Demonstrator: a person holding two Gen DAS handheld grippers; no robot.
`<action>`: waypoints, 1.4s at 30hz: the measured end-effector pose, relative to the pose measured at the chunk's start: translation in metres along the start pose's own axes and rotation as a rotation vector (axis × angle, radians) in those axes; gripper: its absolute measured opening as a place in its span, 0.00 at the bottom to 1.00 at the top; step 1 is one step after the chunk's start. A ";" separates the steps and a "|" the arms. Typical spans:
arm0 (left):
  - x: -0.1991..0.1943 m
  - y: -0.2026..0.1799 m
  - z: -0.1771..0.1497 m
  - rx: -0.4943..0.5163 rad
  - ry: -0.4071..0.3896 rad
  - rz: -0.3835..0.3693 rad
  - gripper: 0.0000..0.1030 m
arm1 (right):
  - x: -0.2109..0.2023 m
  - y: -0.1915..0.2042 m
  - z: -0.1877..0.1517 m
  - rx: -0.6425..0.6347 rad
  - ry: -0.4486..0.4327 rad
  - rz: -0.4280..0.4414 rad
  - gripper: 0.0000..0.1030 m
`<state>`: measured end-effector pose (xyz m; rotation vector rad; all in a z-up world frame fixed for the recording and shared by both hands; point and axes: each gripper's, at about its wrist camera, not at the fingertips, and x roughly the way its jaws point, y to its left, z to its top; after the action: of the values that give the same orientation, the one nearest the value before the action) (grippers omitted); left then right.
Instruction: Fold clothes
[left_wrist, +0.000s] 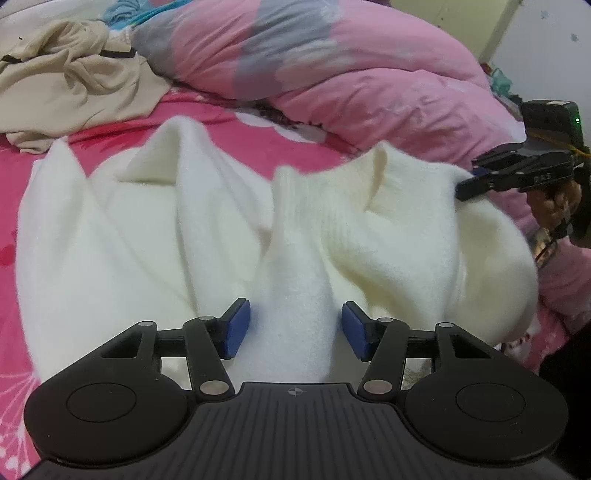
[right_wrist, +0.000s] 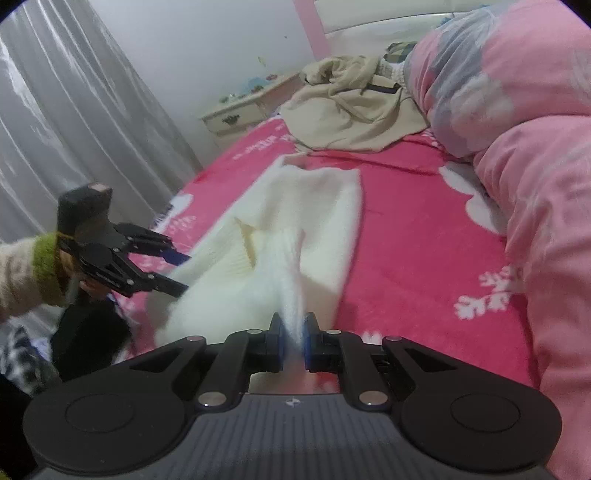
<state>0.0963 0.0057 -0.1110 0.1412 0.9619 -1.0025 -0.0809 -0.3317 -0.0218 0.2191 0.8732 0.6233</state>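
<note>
The white sweater (left_wrist: 221, 229) lay rumpled mid-bed, barely folded. At six o'clock the left gripper (left_wrist: 295, 328) stood apart around a ridge; at three o'clock the right gripper (right_wrist: 293, 338) was clamped on its edge.

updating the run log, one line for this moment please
left gripper open over white sweater | right gripper shut on sweater | bed

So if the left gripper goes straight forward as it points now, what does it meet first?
Most likely the white sweater: a raised fold of it already lies between the open left gripper, apparently untouched by the pads.
</note>
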 end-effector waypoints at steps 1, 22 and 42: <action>-0.003 -0.001 -0.003 0.003 0.001 -0.003 0.59 | -0.004 0.004 -0.002 -0.013 0.001 0.026 0.11; 0.019 -0.012 -0.003 0.100 0.023 -0.112 0.64 | -0.033 0.033 -0.029 -0.054 0.051 0.127 0.11; 0.024 -0.019 -0.008 0.113 0.045 -0.092 0.50 | -0.025 0.003 -0.045 0.146 0.076 0.166 0.52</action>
<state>0.0811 -0.0168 -0.1273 0.2159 0.9600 -1.1430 -0.1287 -0.3474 -0.0327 0.4049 0.9815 0.7265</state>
